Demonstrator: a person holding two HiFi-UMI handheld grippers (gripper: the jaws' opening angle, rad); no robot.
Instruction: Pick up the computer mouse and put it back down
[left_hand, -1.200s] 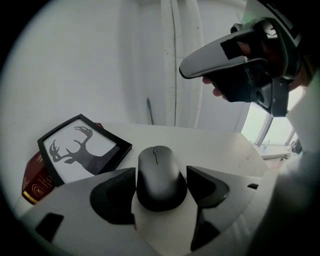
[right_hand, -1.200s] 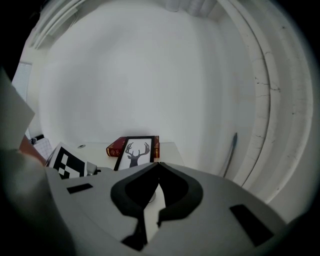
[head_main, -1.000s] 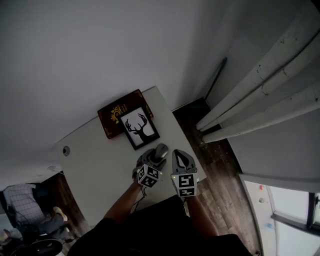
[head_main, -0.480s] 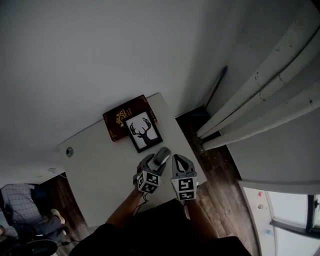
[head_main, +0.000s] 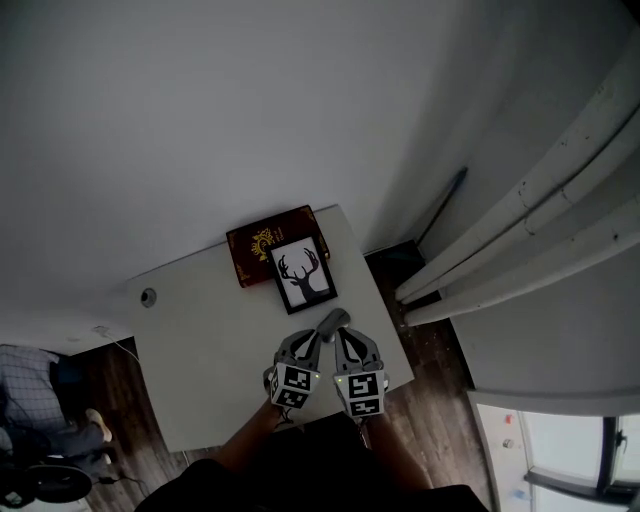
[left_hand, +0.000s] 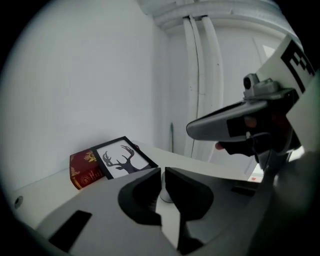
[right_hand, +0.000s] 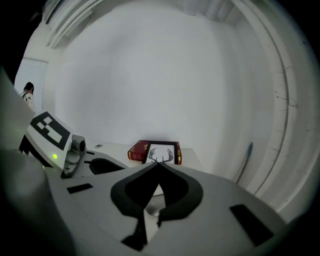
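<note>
The grey computer mouse (head_main: 332, 322) lies on the white table (head_main: 200, 340), near its right edge. My left gripper (head_main: 308, 340) hovers just short of it and higher up. Its jaws are closing, only a narrow slit is left, and nothing is between them. In the left gripper view the mouse (left_hand: 164, 194) shows through that slit (left_hand: 163, 172). My right gripper (head_main: 346, 338) is beside the left one, shut and empty. In the right gripper view the mouse (right_hand: 152, 209) shows below the closed tips (right_hand: 159, 164).
A red book (head_main: 262, 255) lies at the table's far side, with a framed deer picture (head_main: 305, 275) resting on it. A round cable hole (head_main: 148, 296) is at the far left. White curtains (head_main: 520, 220) and dark wood floor (head_main: 420, 350) are to the right.
The left gripper's wide jaws let go of the mouse, rose and drew back while closing. The right gripper also pulled back a little. The mouse stays on the table.
</note>
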